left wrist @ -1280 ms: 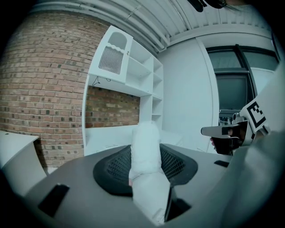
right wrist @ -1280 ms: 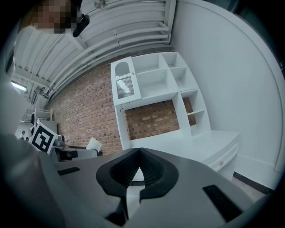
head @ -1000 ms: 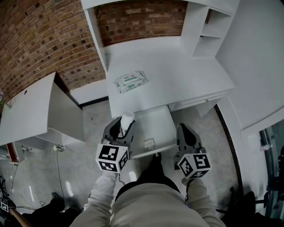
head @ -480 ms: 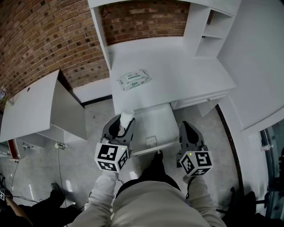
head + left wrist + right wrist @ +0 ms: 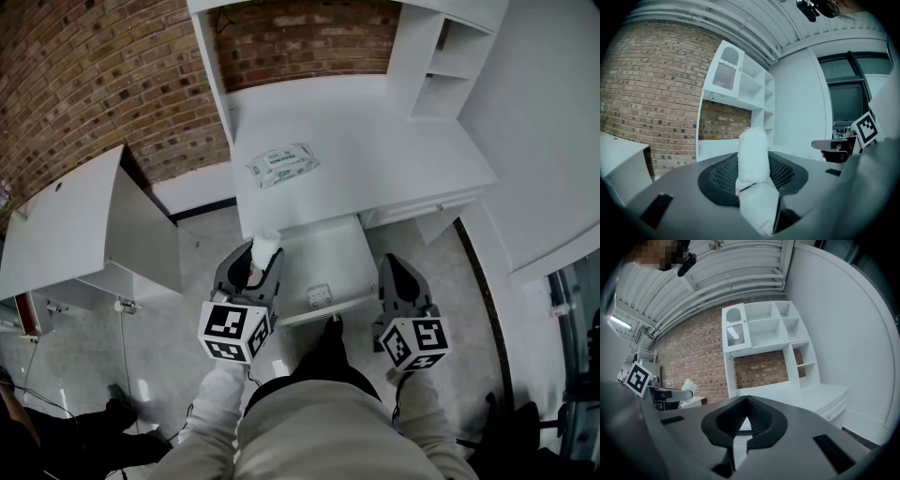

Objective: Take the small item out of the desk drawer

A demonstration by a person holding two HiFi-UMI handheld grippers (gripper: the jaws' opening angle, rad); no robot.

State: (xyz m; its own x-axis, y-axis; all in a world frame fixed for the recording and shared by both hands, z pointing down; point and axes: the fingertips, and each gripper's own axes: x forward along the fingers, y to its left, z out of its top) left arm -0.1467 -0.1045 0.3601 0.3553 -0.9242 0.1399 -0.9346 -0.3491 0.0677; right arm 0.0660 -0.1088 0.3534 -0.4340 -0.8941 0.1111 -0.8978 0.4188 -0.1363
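One small white item [image 5: 266, 247] is pinched in my left tongs [image 5: 261, 263], just left of centre in the head view. It is held clear of the open drawer [image 5: 333, 255] and beside that drawer's left edge, so I judge it is already out. In the left gripper view it stands upright between the jaws. It looks like a pale, fuzzy-surfaced roll or packet, though I cannot tell exactly what it is. I judge it to be light and soft, likely to squash or bend under a hard squeeze, not slippery and not fragile. A moderate grip low on its body, as now, seems right, because the free upper end may flop if I swing it fast. My right tongs [image 5: 746, 401] are pressed together at the tips with nothing between them, and they hang at the drawer's right side, lower right of centre. The drawer's white floor is mostly bare, but a small square pale object [image 5: 319, 297] lies near its front edge. I cannot make out what that object is. Higher in the frame, the white tabletop [image 5: 375, 150] carries a pack of wet wipes [image 5: 281, 166] towards its left side.
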